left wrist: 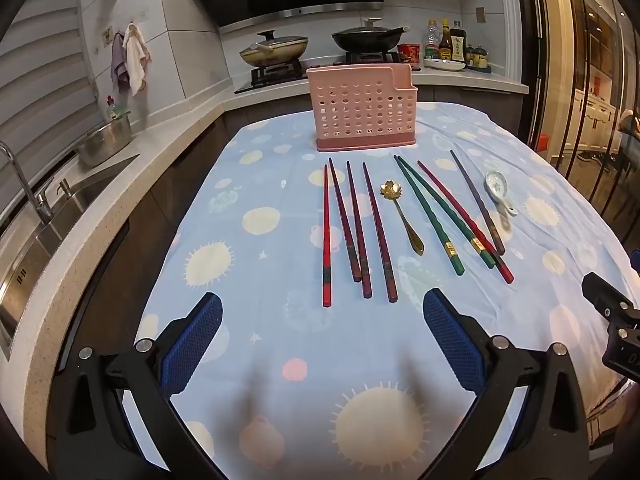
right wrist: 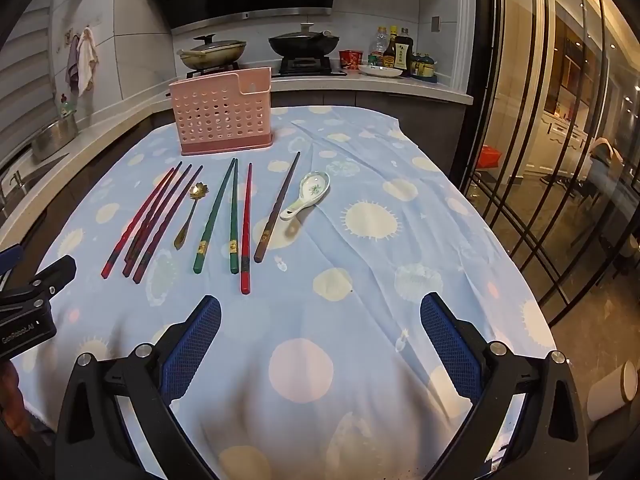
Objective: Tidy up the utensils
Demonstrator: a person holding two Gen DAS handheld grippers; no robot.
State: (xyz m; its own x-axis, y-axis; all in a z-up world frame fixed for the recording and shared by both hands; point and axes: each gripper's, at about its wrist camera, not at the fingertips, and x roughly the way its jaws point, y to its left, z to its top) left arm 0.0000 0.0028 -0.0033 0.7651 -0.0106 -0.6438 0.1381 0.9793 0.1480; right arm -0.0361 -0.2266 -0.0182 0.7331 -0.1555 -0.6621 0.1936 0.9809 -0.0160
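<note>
Where the left tongs (right wrist: 38,280) show, "GenRobot.AI" reads faintly.

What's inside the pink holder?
Nothing shows through the pink holder's front holes or above its rim; chopsticks and both spoons lie on the tablecloth. Its floor is hidden.

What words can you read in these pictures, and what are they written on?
"GenRobot.AI": white letters on the left gripper's black body.
"DA": cut-off letters on the right gripper's body, rest out of frame.
Sauce bottles: labels too small to read.
Green chopsticks: gold bands too blurred to read.
</note>
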